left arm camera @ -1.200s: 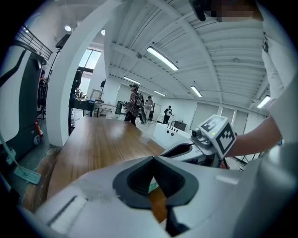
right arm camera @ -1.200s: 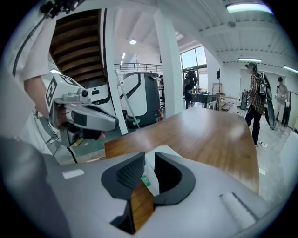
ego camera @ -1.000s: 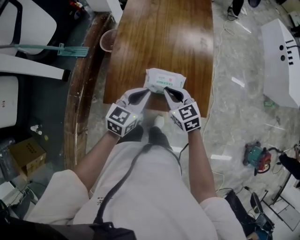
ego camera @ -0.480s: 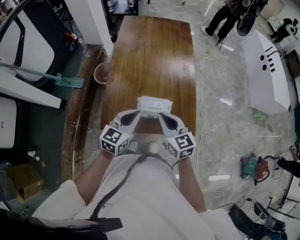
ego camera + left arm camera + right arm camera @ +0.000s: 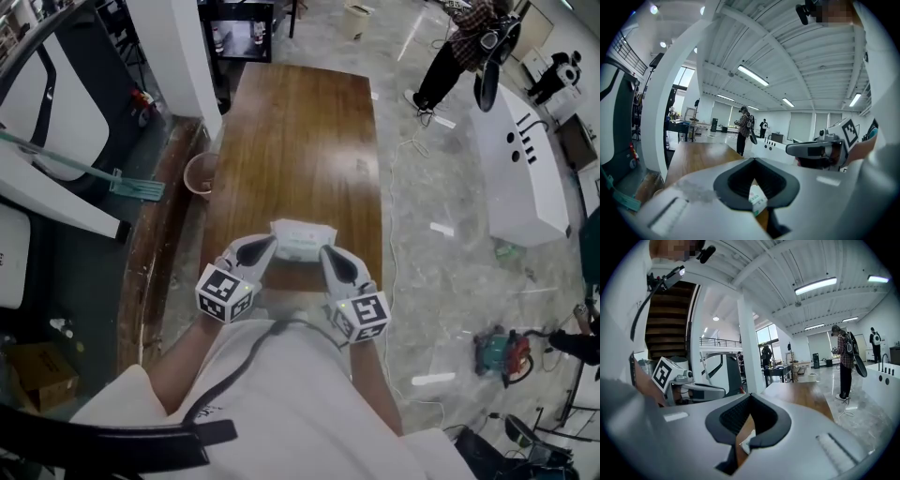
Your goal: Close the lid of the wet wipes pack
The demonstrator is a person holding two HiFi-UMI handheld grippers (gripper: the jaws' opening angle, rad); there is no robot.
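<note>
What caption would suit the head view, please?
Left gripper and right gripper near white wet wipes pack on brown wooden table.

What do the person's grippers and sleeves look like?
Both the left gripper and right gripper are light grey shells with dark padded jaw linings, each carrying a cube of black-and-white square markers. The person wears a white short-sleeved shirt with a black strap across it.

We find the long brown wooden table (image 5: 302,141) bare through the frame's upper centre; the white rectangular wet wipes pack (image 5: 302,238) blocks its lower end, and a white pillar (image 5: 178,56) flanks its upper left.
</note>
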